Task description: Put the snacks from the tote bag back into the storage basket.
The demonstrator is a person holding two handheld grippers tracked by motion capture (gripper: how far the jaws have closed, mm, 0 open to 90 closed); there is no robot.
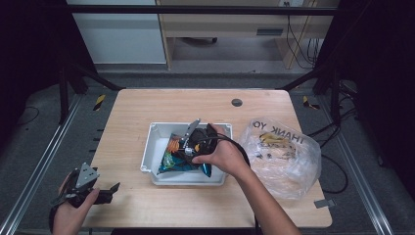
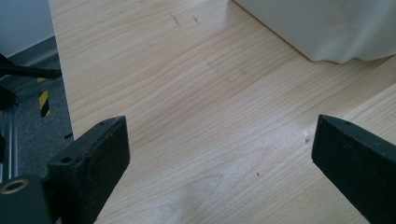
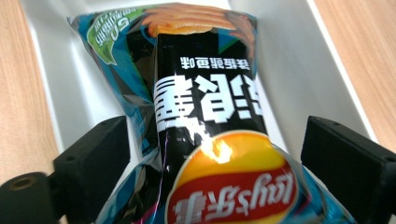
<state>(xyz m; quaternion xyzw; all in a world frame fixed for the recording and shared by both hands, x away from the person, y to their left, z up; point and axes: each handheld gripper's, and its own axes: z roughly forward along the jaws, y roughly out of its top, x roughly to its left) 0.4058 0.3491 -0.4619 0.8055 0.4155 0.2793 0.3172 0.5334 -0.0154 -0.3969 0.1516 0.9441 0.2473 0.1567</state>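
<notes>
Your right gripper (image 3: 212,154) hangs over the white bin (image 1: 155,134) at the table's (image 1: 147,105) centre, jaws spread wide with the chip bag (image 3: 205,93) lying between them, the pads clear of it on both sides. The bag rests inside the bin, its top toward 11 o'clock in the high view and its bottom corner poking over the rim at 5 o'clock. That reads as the bag delivered and let go, so this item looks done. The plastic sack (image 1: 281,154) sits just beside the bin at 3 o'clock, and dark shapes show through it, so you likely have more to unpack. Your left gripper (image 1: 113,188) waits at the table's 7 o'clock corner, jaws apart over bare wood, holding nothing.
</notes>
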